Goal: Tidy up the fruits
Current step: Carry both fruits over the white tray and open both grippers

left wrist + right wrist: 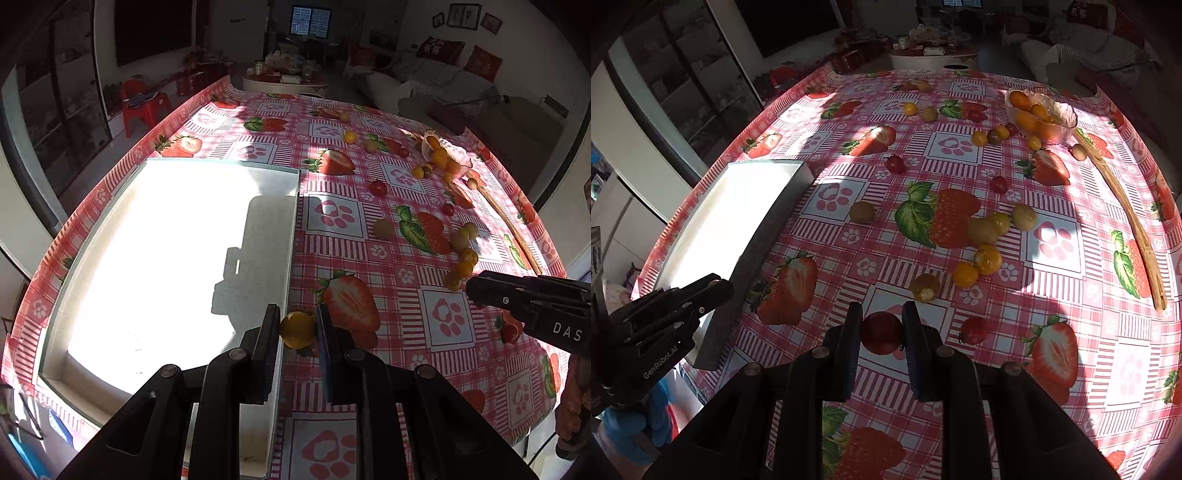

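My left gripper (297,328) is shut on a yellow cherry tomato (297,329) and holds it over the right wall of the white tray (288,258). My right gripper (881,332) is shut on a dark red cherry tomato (881,333) above the tablecloth, right of the tray (768,236). Several yellow, green and red small fruits (986,258) lie scattered on the table. A glass bowl (1060,122) with orange fruits stands at the far right. The right gripper also shows in the left wrist view (476,291), the left gripper in the right wrist view (720,288).
A long wooden stick (1126,221) lies along the table's right edge. A loose red tomato (973,330) lies just right of my right gripper. The table (849,240) has a pink strawberry-print cloth. The tray's inside is glaring white in sunlight.
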